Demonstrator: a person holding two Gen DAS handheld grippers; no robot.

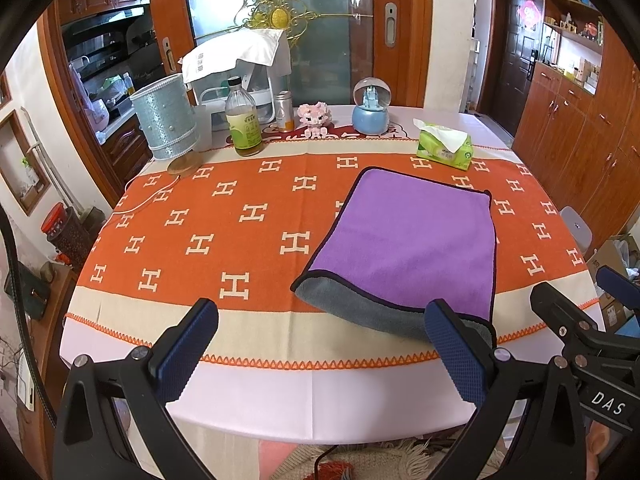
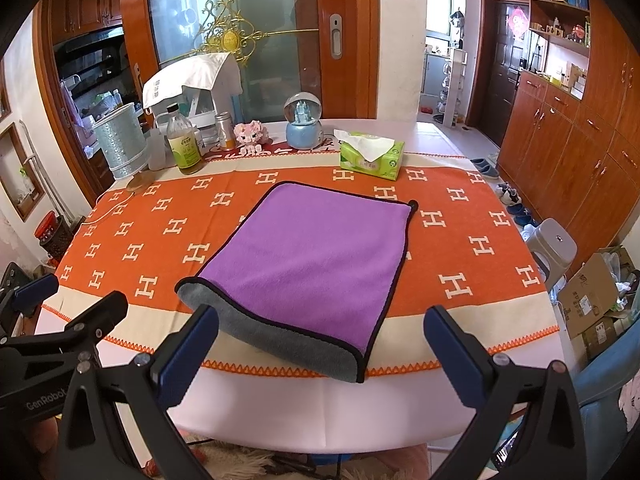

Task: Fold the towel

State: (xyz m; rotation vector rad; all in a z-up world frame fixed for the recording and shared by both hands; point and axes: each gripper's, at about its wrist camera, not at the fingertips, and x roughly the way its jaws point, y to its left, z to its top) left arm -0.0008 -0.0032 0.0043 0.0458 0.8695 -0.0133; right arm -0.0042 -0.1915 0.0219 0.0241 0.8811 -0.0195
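Observation:
A purple towel [image 1: 412, 236] with a grey underside and black trim lies folded on the orange patterned tablecloth [image 1: 224, 232]; its grey lower layer sticks out at the near edge. It also shows in the right wrist view [image 2: 316, 256]. My left gripper [image 1: 320, 344] is open and empty, above the table's near edge, left of the towel's near corner. My right gripper [image 2: 320, 352] is open and empty, just in front of the towel's near edge. The right gripper also shows in the left wrist view [image 1: 580, 312], and the left gripper in the right wrist view [image 2: 76, 312].
Along the table's far side stand a silver-blue lamp [image 1: 166, 120], a bottle [image 1: 242, 120], a small can [image 1: 285, 111], a pink toy [image 1: 314, 117], a snow globe [image 1: 371, 106] and a green tissue pack [image 1: 444, 146]. A stool [image 2: 554, 246] and boxes [image 2: 592, 296] are at the right.

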